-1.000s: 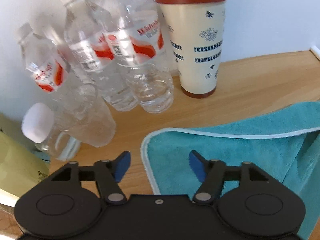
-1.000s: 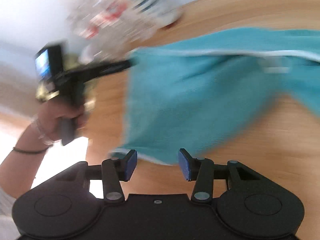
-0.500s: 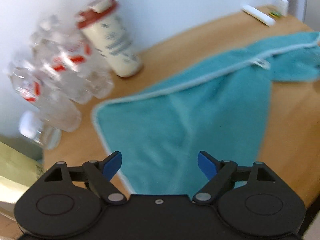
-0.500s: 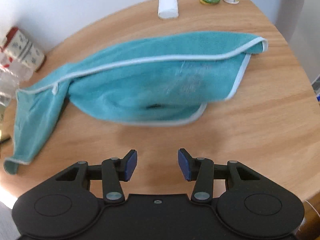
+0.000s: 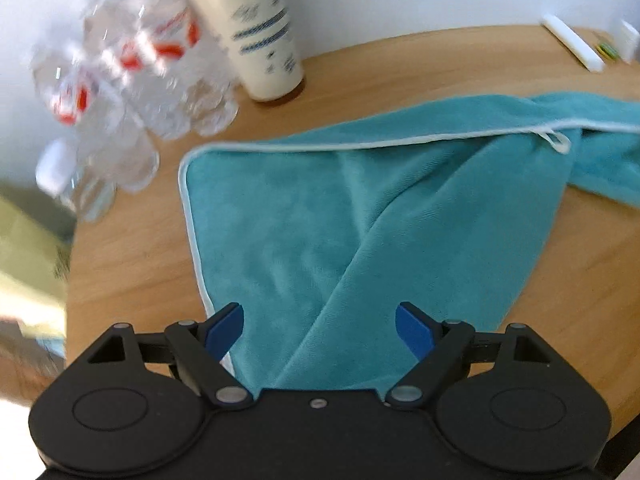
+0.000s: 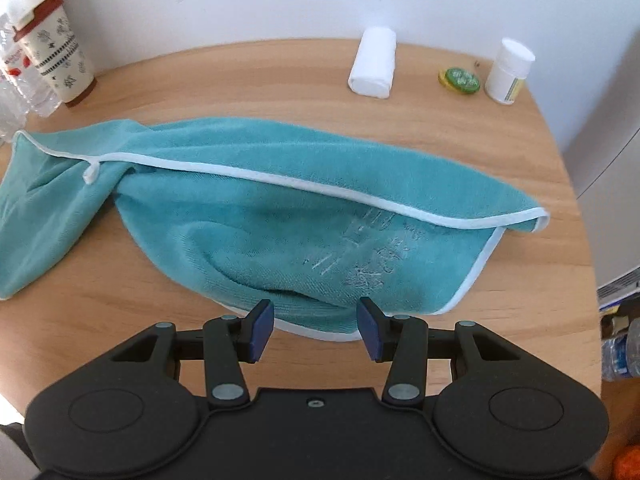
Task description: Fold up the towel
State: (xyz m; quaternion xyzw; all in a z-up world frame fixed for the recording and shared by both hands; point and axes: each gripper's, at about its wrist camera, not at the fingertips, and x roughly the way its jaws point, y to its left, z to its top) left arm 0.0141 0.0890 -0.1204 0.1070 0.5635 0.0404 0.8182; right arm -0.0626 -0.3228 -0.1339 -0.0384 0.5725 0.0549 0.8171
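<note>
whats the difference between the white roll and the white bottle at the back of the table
The white roll lies on its side, while the white bottle stands upright. The roll is plain white all over; the bottle carries a yellowish label low on its side. The roll lies left of the green round lid, the bottle right of it. Both are white, roughly cylindrical, and sit on the wooden table behind the teal towel.

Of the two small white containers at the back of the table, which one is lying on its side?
The white roll-shaped container, left of the green lid, lies on its side. The white bottle right of that lid stands upright.
</note>
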